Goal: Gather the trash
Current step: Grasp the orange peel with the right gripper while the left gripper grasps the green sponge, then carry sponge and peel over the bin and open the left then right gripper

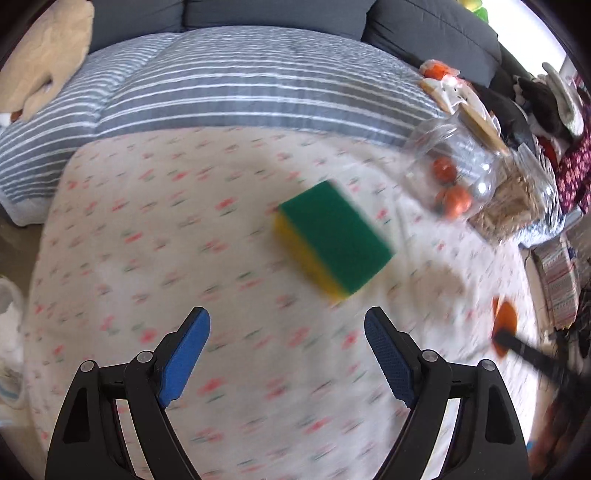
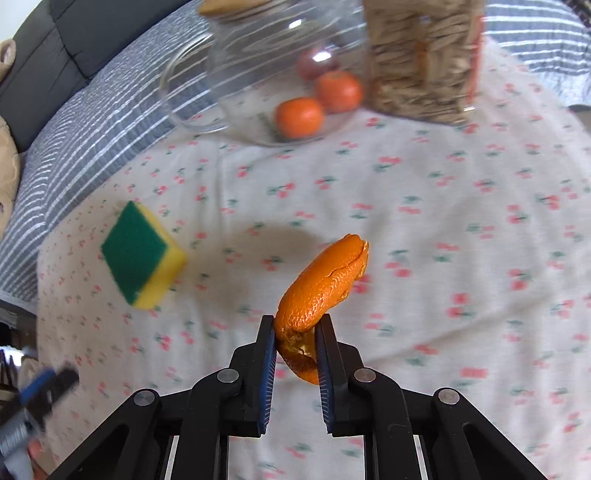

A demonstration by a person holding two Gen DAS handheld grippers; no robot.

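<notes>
My right gripper (image 2: pixel 295 323) is shut on a curled piece of orange peel (image 2: pixel 325 280) and holds it above the flowered cloth (image 2: pixel 424 229). The peel also shows in the left wrist view (image 1: pixel 505 317) at the far right, with the right gripper's dark finger across it. My left gripper (image 1: pixel 287 321) is open and empty above the cloth, just short of a green and yellow sponge (image 1: pixel 334 238). The sponge also lies at the left in the right wrist view (image 2: pixel 142 254).
A glass jar (image 2: pixel 273 74) with small oranges (image 2: pixel 299 117) lies on the cloth's far side, next to a container of pale sticks (image 2: pixel 421 62). A grey striped duvet (image 1: pixel 229 85) and a dark sofa (image 1: pixel 258 14) lie beyond. Clutter stands at the right (image 1: pixel 554 110).
</notes>
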